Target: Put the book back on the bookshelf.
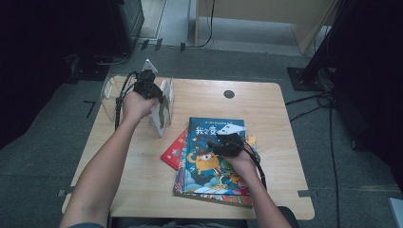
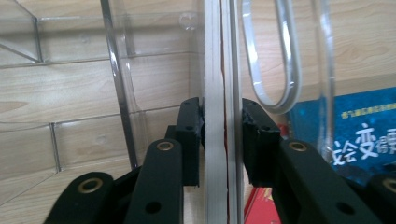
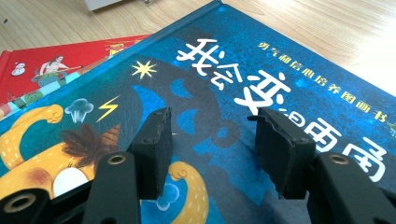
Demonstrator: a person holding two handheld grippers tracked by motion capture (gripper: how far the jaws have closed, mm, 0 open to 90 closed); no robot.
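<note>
- Left gripper (image 2: 223, 135): jaws either side of the upright book (image 2: 219, 93) standing in the clear acrylic rack (image 1: 110, 95) at the table's (image 1: 266, 102) far-left corner; whether the pads press, cannot tell
- Right gripper (image 3: 212, 140): released, jaws apart over the blue book (image 3: 280, 70) topping the flat stack

A red book (image 1: 174, 151) peeks out under the pile. A small round black cap (image 1: 229, 94) sits near the table's (image 1: 142, 185) top edge.
</note>
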